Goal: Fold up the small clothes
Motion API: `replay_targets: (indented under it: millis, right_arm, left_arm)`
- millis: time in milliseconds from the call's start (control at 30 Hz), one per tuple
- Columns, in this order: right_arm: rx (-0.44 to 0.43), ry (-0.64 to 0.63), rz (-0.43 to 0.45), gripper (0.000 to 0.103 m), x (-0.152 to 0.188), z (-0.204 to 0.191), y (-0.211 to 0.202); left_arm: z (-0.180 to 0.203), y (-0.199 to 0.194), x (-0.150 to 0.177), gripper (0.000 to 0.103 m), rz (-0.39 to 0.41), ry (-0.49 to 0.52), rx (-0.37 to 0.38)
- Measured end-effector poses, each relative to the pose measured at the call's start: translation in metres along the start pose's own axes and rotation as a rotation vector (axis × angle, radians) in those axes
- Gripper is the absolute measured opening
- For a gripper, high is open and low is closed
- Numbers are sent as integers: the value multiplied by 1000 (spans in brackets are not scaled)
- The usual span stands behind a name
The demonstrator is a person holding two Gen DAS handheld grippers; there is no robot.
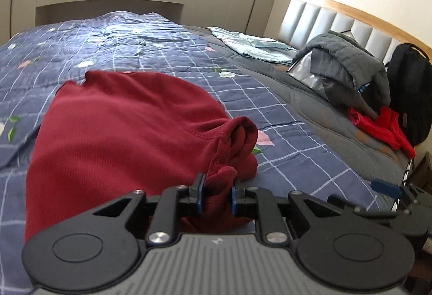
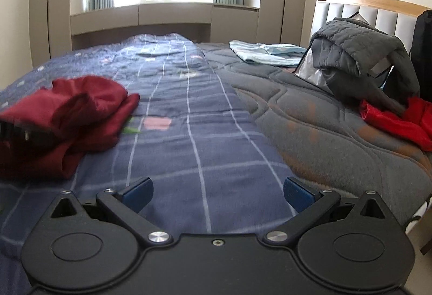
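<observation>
Left wrist view: my left gripper [image 1: 218,193] is clamping a bunched edge of the dark red garment [image 1: 121,127], which is lying on the blue checked quilt [image 1: 167,52] near the bed's near edge. I judge a fold is under way.

Right wrist view: my right gripper [image 2: 218,195] is hovering, jaws apart, gripping nothing. Next, it should be taking the garment's free edge.

We see one dark red knit garment [image 1: 116,127] in the lower left of the left wrist view, spread on the bed. Its near right edge is bunched into folds. In the right wrist view it lies crumpled at middle left [image 2: 75,116].
</observation>
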State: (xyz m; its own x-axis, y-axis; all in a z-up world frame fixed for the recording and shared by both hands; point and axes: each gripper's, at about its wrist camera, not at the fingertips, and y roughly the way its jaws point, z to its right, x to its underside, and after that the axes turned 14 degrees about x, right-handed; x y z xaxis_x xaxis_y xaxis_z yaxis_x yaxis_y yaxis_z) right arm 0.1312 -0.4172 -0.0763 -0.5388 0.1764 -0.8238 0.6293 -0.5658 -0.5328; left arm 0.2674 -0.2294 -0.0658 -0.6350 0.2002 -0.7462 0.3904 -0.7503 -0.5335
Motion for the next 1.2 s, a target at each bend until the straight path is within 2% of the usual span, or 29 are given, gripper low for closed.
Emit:
replay_targets:
  millis: [233,300,333,400,500,633,767,867,967,1033,1067,1133,1200]
  right_arm:
    - [-53,10,-39,102,-14,1,11]
    - [-80,17,-42,102,-22,0,17]
    - [-100,27,-50,102,-27,0,21]
    - [-155,58,-61,102,-39,-2,29]
    - [-264,105,-77,102,-57,-8,42]
    - [-418,146,-122,102,-80,-27,68]
    - [-517,150,-149,102,-97,-58,94]
    - [-515,172,-169,91,-102,-78,107]
    - [-492,172,-171,72,-103,-91,111]
    - [-492,155,-150,51,-103,-97,111]
    - [-490,145,-146,45,-103,-99,111]
    - [-490,154,-187,24,-102,-102,117]
    - [-503,207,-238,7,-99,-96,125]
  left_arm:
    - [-1,-7,7,51,21,-32,50]
    - [0,-14,8,69,31,-30,80]
    - [0,-19,8,74,39,-35,93]
    - [-1,-30,8,91,61,-50,109]
    - [-3,-50,7,100,110,-79,95]
    - [-16,-74,0,103,175,-122,11]
    - [-43,-81,-8,103,186,-166,-150]
    - [-65,-80,-8,103,174,-214,-209]
    - [-85,-84,-2,103,178,-281,-227]
    - [-96,-83,-1,103,162,-318,-246]
    - [-101,-83,0,102,152,-337,-250]
    - [-107,-83,4,102,146,-374,-246]
    - [-107,-87,9,102,159,-393,-226]
